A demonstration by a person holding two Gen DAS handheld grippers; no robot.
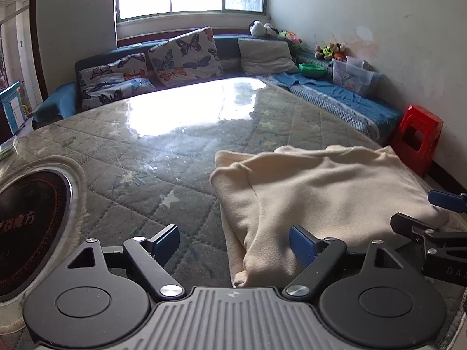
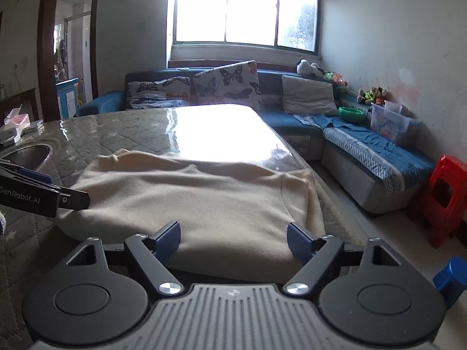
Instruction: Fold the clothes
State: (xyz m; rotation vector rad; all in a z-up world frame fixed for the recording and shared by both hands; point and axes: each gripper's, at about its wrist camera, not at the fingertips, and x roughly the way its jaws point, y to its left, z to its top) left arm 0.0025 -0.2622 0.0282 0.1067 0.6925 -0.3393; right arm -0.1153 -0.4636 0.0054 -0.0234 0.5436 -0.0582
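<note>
A cream fleece garment (image 1: 321, 192) lies folded on the quilted table top (image 1: 163, 169); it also shows in the right wrist view (image 2: 204, 201). My left gripper (image 1: 233, 245) is open and empty, low over the garment's near left corner. My right gripper (image 2: 233, 242) is open and empty, just above the garment's near edge. The right gripper shows at the right edge of the left wrist view (image 1: 423, 213), and the left gripper at the left edge of the right wrist view (image 2: 55, 192).
A round black hotplate (image 1: 26, 233) is set into the table at the left. A blue corner sofa (image 2: 364, 151) with butterfly cushions (image 1: 181, 55) runs behind and to the right. A red plastic stool (image 1: 420, 137) stands on the floor at the right.
</note>
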